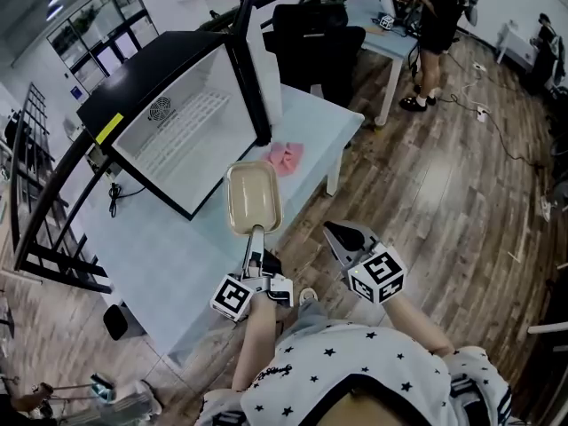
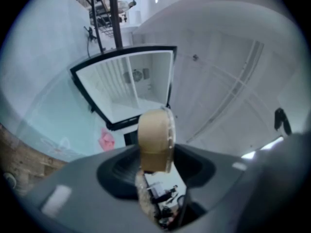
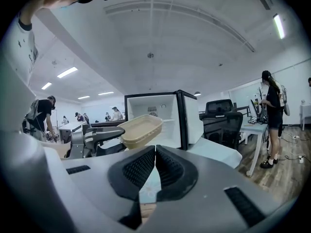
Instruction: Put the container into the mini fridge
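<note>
A beige oblong container (image 1: 253, 196) hangs in the air over the table's near edge, short of the mini fridge (image 1: 191, 131). The fridge stands on the table with its door open and its white inside bare. My left gripper (image 1: 255, 233) is shut on the container's near rim; in the left gripper view the container (image 2: 155, 140) stands edge-on between the jaws, with the fridge (image 2: 131, 89) beyond it. My right gripper (image 1: 333, 233) is off the table's edge to the right, shut and holding nothing. The right gripper view shows its jaws (image 3: 155, 152) closed, and the container (image 3: 141, 130) in front of the fridge (image 3: 160, 115).
A pink cloth (image 1: 286, 156) lies on the pale blue table (image 1: 160, 264) by the fridge's door. A black office chair (image 1: 315, 38) stands behind the table. A person (image 1: 439, 25) stands at a second table farther back. Wooden floor lies to the right.
</note>
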Tool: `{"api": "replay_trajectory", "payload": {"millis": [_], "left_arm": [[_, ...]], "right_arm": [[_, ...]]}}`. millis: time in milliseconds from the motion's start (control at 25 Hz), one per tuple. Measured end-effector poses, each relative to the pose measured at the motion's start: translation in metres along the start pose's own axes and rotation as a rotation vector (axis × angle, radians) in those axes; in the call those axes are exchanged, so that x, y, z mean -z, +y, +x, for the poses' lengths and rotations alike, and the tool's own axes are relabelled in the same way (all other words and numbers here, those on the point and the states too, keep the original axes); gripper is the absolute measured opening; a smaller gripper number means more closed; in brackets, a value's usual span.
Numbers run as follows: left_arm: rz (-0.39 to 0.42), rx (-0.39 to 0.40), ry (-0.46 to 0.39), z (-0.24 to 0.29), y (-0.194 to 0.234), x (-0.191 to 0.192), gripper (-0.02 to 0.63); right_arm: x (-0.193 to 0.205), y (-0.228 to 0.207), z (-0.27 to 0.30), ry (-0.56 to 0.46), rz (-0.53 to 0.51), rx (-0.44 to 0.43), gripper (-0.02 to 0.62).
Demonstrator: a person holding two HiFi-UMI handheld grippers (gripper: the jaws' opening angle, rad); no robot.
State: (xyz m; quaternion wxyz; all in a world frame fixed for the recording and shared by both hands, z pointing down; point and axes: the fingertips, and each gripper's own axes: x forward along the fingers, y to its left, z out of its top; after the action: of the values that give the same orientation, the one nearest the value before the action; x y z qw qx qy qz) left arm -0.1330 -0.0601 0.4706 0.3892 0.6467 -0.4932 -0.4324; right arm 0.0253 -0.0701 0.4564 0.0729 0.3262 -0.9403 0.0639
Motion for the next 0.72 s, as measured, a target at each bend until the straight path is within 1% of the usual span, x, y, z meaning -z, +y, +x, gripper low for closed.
{"api": "replay_trajectory", "payload": {"millis": [320, 720], "left_arm": [[0.001, 0.007, -0.044, 0.053, 0.016, -0.054, 0.215], [-0.001, 0.009, -0.078, 0.101, 0.033, -0.113, 0.215]], "right_arm": [[-0.023, -0.018, 0.068, -0.008, -0.026, -0.023, 0.021], [-0.038, -0.029, 0.141, 0.002, -0.034, -0.044, 0.021]]}}
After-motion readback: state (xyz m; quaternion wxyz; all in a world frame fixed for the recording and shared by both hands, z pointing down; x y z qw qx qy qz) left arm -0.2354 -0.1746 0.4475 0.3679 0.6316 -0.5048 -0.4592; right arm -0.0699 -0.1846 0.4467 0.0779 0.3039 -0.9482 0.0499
